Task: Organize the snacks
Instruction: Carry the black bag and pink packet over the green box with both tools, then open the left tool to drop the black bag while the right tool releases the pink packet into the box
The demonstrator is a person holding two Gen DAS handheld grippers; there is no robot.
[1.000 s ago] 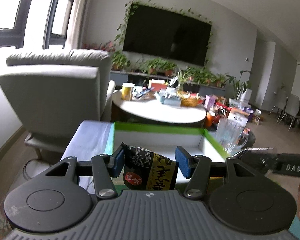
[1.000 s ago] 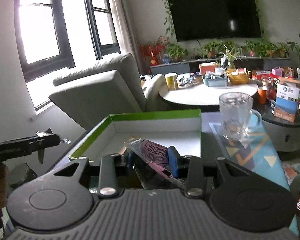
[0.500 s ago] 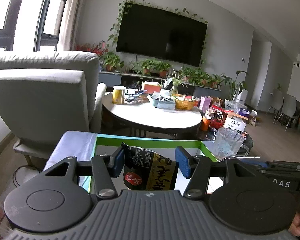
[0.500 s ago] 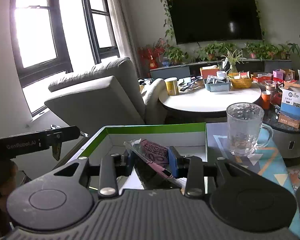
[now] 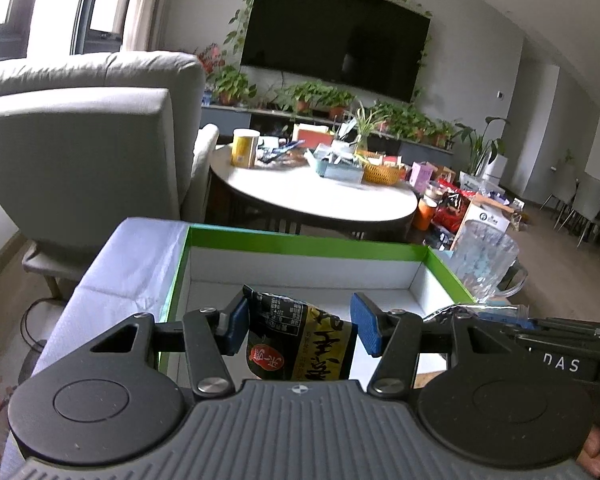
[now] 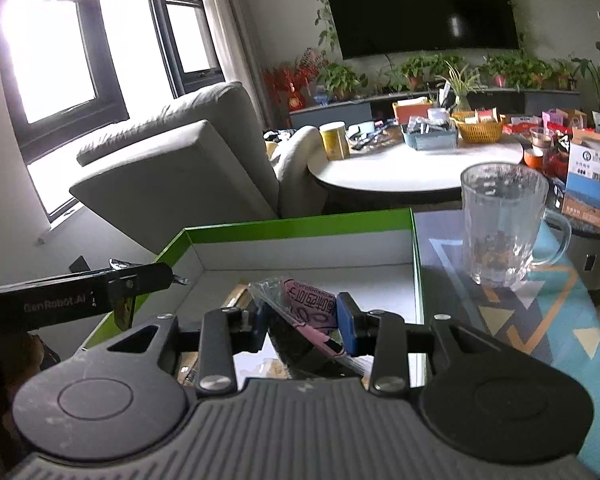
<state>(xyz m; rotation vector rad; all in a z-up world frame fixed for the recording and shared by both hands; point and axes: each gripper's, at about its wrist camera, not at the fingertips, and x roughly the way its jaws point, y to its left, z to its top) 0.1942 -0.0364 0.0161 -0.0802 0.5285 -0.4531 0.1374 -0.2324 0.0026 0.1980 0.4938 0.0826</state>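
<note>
Green edges run all around one big open cardboard box [image 5: 300, 240] with white walls inside, and it sits on a low table. Two black grabbers with blue pads are held over the near end of that box, one in each of the person's hands.

The left grabber [image 5: 300, 326] holds one dark snack bag with yellow writing and a red round sticker [image 5: 300, 340]. Its two blue pads [image 5: 236, 324] are set wide; the left pad touches the bag, and the right pad looks a little apart from it. So it cannot be told if the bag is squeezed tight. The bag stands up over the near part of the box floor.

The right grabber [image 6: 302, 320] has its two blue pads closed on one crinkly clear bag with a pink label [image 6: 308, 304]. This bag tilts over the near right part of the box. Under it, in the box, lie some tan and brown things [image 6: 236, 300], too hidden to count.

One clear glass mug with a handle [image 6: 504, 224] stands just right of the box on a cloth with blue, orange and dark shapes [image 6: 560, 312]. One pale purple cloth [image 5: 132, 268] lies left of the box.

Farther back there is one grey armchair [image 5: 88, 140], one round white table [image 5: 320, 196] with one yellow can [image 5: 244, 148] and one orange basket [image 5: 382, 174], and one black TV on the wall [image 5: 332, 56].
</note>
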